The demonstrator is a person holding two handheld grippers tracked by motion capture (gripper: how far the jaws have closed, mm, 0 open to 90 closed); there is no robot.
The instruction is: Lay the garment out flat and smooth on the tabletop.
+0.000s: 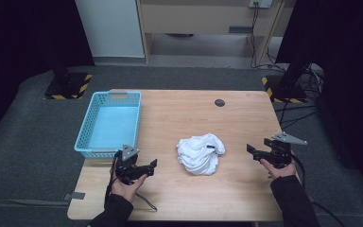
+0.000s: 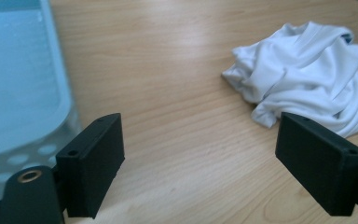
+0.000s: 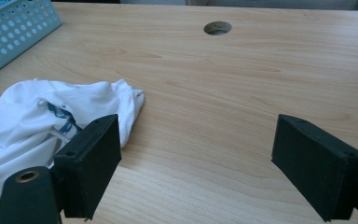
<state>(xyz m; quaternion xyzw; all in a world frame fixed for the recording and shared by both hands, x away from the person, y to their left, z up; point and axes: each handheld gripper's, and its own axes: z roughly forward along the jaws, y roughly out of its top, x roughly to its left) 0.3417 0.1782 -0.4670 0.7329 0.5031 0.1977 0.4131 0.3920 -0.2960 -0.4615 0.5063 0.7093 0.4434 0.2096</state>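
Both the left gripper point(image 1: 152, 165) and right gripper point(image 1: 251, 150) are wide open, empty. I'd pinch the crumpled white shirt point(image 1: 200, 153) at opposite edges before lifting toward the blue basket point(image 1: 86, 124).

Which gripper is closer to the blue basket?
The left. The left gripper sits just below the blue basket at its near right corner. The right gripper is far across the table, beyond the white cloth.

Lab: black curtains point(image 1: 19, 33), hazard-taped stand bases point(image 1: 67, 87), cables point(image 1: 307, 78).
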